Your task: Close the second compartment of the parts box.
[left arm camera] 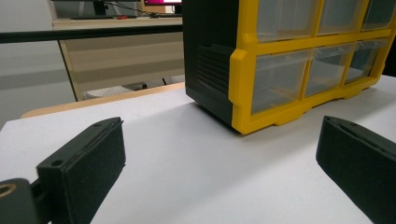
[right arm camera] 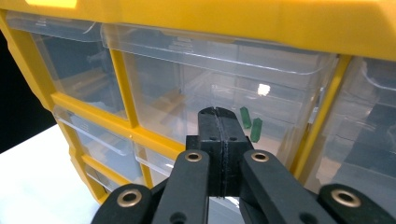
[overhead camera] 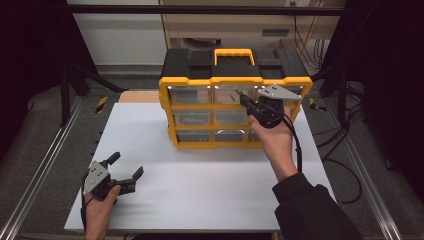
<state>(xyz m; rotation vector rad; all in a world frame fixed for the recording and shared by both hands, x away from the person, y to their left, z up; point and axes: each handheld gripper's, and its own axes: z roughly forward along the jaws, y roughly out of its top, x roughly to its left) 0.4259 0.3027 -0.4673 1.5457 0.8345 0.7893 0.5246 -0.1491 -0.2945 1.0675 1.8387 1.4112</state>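
Observation:
A yellow and black drawer organiser (overhead camera: 235,80) stands at the back centre of the white table (overhead camera: 200,185). It has three rows of clear drawers and a yellow handle (overhead camera: 234,51) on top. My right gripper (overhead camera: 245,100) is shut, its tips right in front of the top row. In the right gripper view the pressed-together pads (right arm camera: 218,114) sit before a clear top-row drawer (right arm camera: 210,79) holding two small green pieces (right arm camera: 250,123); nothing shows between the pads. My left gripper (overhead camera: 126,165) rests wide open near the front left, facing the organiser (left arm camera: 243,84).
Metal rails (overhead camera: 40,170) run along both sides of the table. Black cables (overhead camera: 345,165) lie on the floor at the right. A wooden bench (left arm camera: 116,60) stands behind the table. A broad bare stretch of tabletop lies between the left gripper and the organiser.

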